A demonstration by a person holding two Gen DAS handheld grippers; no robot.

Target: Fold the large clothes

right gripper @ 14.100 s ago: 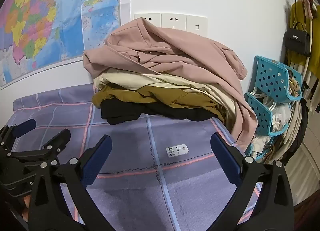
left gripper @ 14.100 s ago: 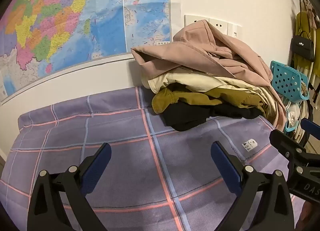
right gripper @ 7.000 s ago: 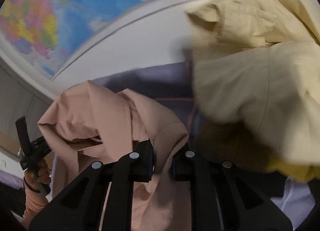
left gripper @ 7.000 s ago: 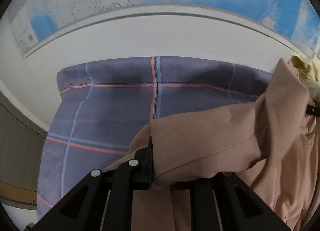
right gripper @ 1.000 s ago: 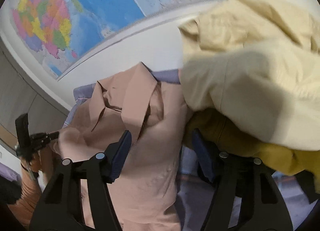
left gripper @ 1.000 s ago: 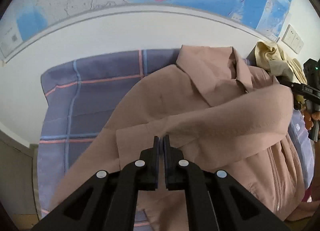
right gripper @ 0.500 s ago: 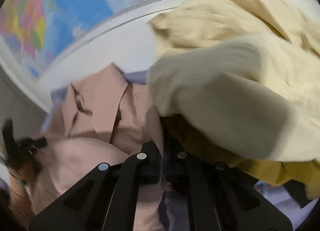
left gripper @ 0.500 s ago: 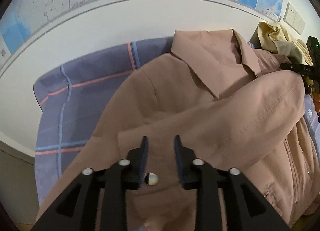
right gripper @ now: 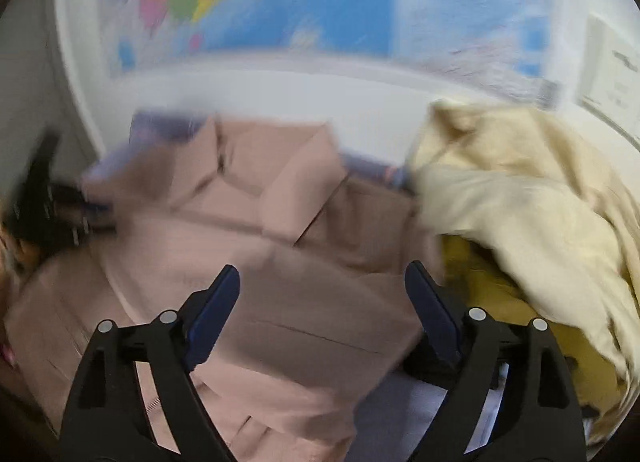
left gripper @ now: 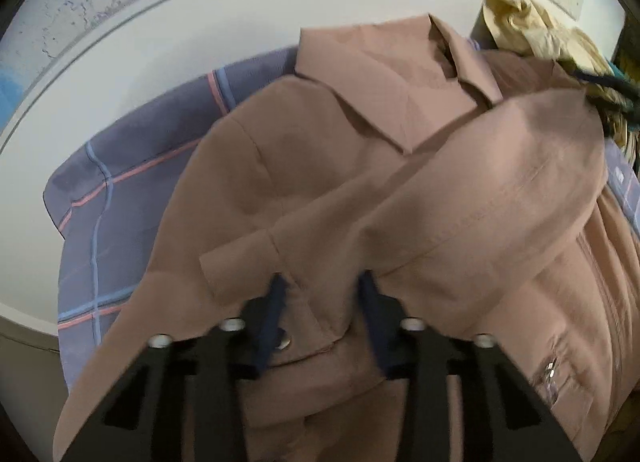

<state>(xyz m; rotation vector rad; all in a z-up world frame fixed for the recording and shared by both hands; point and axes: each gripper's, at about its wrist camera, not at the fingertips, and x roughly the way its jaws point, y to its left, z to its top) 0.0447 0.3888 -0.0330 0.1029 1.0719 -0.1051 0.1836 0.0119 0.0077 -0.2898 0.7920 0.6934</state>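
Note:
A dusty-pink jacket [left gripper: 400,165] lies front up on the purple plaid cloth [left gripper: 120,189], collar toward the wall, one sleeve folded across its chest. My left gripper [left gripper: 322,294] is open, its jaws either side of that sleeve's cuff with a snap button below. In the blurred right wrist view the same jacket [right gripper: 248,262] lies spread out. My right gripper [right gripper: 322,294] is wide open and empty above the jacket's right side. The right gripper also shows in the left wrist view [left gripper: 608,85] at far right.
A pile of clothes with a cream garment [right gripper: 520,197] on top and a mustard one [right gripper: 492,294] under it sits right of the jacket. A wall map [right gripper: 320,1] hangs behind. The cloth's left edge [left gripper: 56,229] drops off beside the wall.
My left gripper has opened and let go of the sleeve cuff, which now lies across the jacket. My right gripper, shut half a second ago, has opened wide and swung left.

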